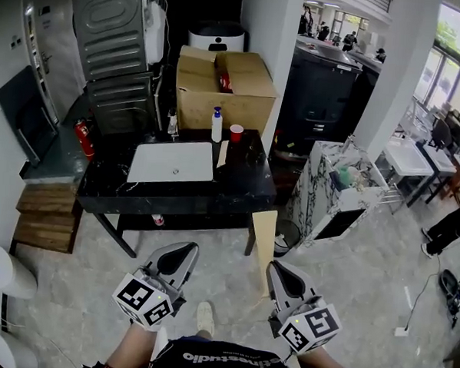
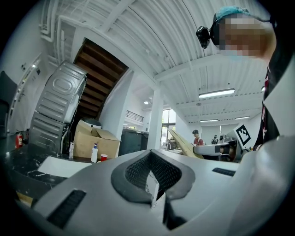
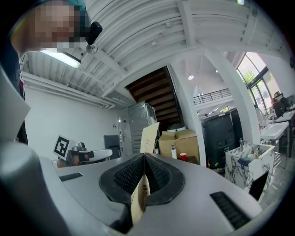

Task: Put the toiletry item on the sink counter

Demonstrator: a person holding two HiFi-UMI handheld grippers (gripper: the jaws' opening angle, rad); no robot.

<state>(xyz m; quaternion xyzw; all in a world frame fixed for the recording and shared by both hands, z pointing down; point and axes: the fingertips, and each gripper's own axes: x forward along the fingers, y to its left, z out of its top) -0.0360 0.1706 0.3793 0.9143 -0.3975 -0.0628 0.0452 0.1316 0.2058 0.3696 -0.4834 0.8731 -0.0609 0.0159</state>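
My right gripper (image 1: 275,268) is shut on a long flat beige box (image 1: 263,235). The box sticks up and forward out of the jaws (image 3: 148,137) toward the counter's near right corner. My left gripper (image 1: 186,250) is shut beside it at the same height; a thin pale sliver shows in its seam (image 2: 152,186) and I cannot tell what it is. Both grippers hang over the floor, well short of the black marble counter (image 1: 245,180) and its white sink (image 1: 172,162).
A white spray bottle (image 1: 216,125), a red cup (image 1: 236,133), a small dispenser (image 1: 172,125) and a beige flat piece (image 1: 222,153) sit on the counter. Behind it stands a cardboard box (image 1: 224,83). A marble cabinet (image 1: 337,189) stands to the right and wooden steps (image 1: 47,216) to the left.
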